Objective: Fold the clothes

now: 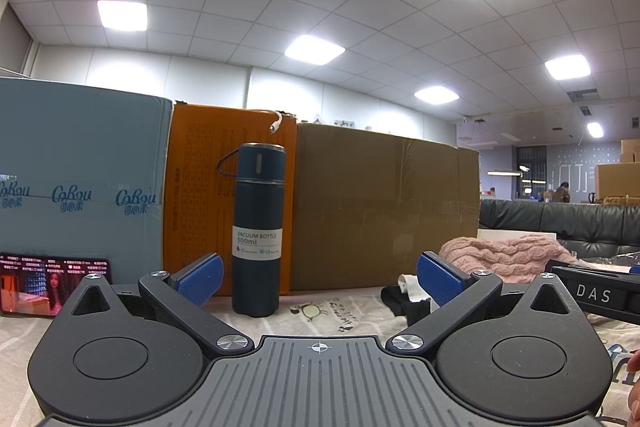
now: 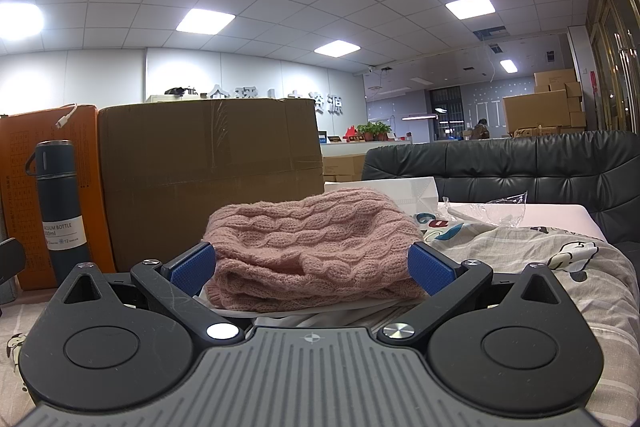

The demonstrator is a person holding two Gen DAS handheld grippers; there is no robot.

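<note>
Boxes wall our tabletop (image 2: 520, 259); both grippers, left gripper (image 1: 320, 281) and right gripper (image 2: 312, 263), hold jaws apart, empty. Pink sweater (image 2: 312, 247) at twelve o'clock; vacuum bottle (image 1: 258, 227) could topple if bumped.

The left gripper (image 1: 320, 279) sits level, blue-padded fingers spread wide, gripping nothing; the right gripper (image 2: 313, 267) likewise gapes level; fingertips (image 1: 634, 387) peek in at four o'clock.
</note>
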